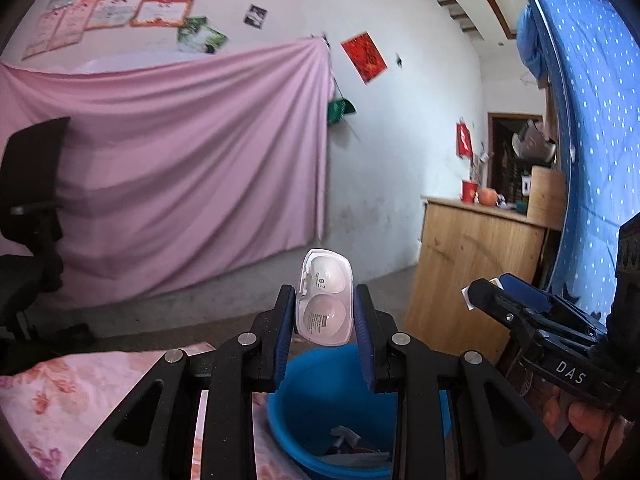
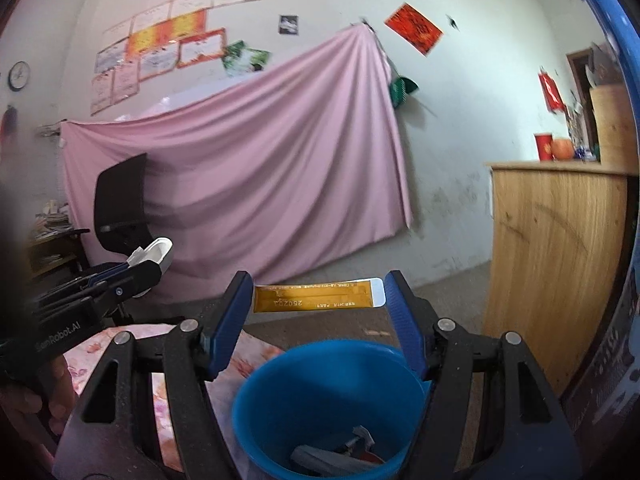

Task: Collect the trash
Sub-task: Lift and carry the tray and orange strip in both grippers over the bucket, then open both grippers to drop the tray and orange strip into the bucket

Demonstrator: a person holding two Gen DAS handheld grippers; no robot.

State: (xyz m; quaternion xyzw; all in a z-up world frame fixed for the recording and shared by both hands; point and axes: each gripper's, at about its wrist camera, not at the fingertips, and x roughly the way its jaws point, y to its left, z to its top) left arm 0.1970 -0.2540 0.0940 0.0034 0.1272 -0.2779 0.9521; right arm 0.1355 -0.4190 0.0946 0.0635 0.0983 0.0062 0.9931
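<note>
We see a room with a white wall (image 2: 460, 128), where a large pink cloth (image 2: 248, 168) hangs under a group of certificates (image 2: 160, 52), and a black office chair (image 1: 28, 208) stands at the left. At the right there is a wooden cabinet (image 2: 556, 256) with a red cup (image 2: 543, 146) on top, beside a blue dotted curtain (image 1: 592, 100). Below us lies a pink flowered cloth (image 1: 72, 396) on a surface, and next to it stands a blue bucket (image 2: 280, 404) with some trash (image 2: 332, 454) already inside. The left tongs (image 1: 324, 314) are clenched on a clear plastic blister shell (image 1: 326, 300), held above the bucket. The right tongs (image 2: 319, 300) are wide, and a yellow sachet (image 2: 316, 298) spans between their pads, also above the bucket. Nothing stands between the two things and the bucket's opening.
</note>
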